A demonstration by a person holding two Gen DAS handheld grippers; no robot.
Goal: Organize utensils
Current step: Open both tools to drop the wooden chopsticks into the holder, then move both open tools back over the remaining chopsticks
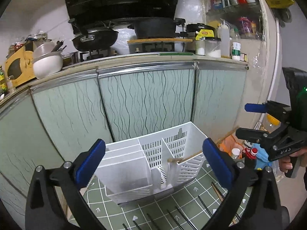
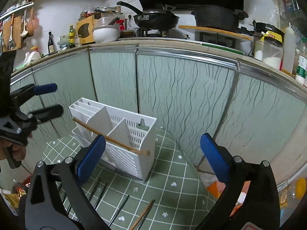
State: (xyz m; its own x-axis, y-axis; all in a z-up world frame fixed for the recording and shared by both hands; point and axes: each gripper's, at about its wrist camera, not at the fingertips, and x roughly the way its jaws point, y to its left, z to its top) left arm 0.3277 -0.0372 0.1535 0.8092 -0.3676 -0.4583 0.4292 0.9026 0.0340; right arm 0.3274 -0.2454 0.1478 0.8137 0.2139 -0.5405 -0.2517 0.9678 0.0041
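Note:
A white utensil holder [image 1: 124,172] [image 2: 124,159] with several compartments stands on a green checked cloth [image 1: 191,195] [image 2: 172,172]. A wooden chopstick [image 1: 191,156] [image 2: 115,140] lies slanted across its top rim. Several dark chopsticks [image 1: 184,218] [image 2: 101,193] lie on the cloth in front of it, with a brown one [image 2: 144,215] beside them. My left gripper [image 1: 153,147] [image 2: 56,98] is open and empty, just in front of the holder. My right gripper [image 2: 153,140] [image 1: 249,120] is open and empty too, above the cloth to the holder's right.
Pale green cabinet doors [image 1: 149,99] rise just behind the holder. The counter above carries a black pan [image 2: 155,20], a pot [image 2: 218,18], a white bowl [image 2: 106,33] and jars [image 2: 272,51]. An orange bag and bottles [image 1: 247,153] sit low on the right.

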